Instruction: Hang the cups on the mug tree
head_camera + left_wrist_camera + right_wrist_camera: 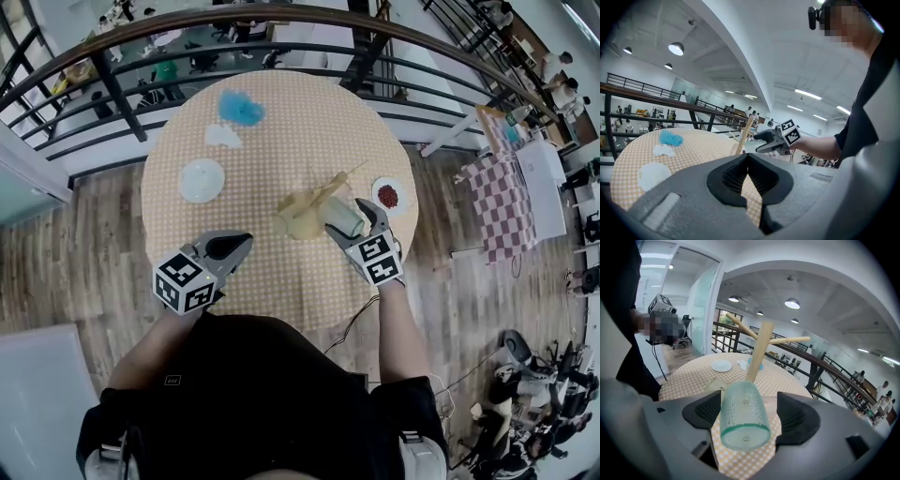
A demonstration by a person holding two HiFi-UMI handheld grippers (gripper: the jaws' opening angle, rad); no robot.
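Bright, even indoor light in all views. Round ceiling lamps (676,48) and strip lights (807,94) sit high in the left gripper view, with similar lamps far in the right gripper view. Shadows on the table (281,141) are soft and faint. Mild sheen on the cup (743,416). Heavy fisheye: the railing (281,19) bows in the head view, and both gripper views have black vignetted corners. The near shell of the left gripper (749,159) is slightly soft. Far background is small and low in detail.

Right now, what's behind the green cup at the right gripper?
The mug tree's wooden post rises right behind the cup, with a white plate farther back. The cup covers the post's foot.
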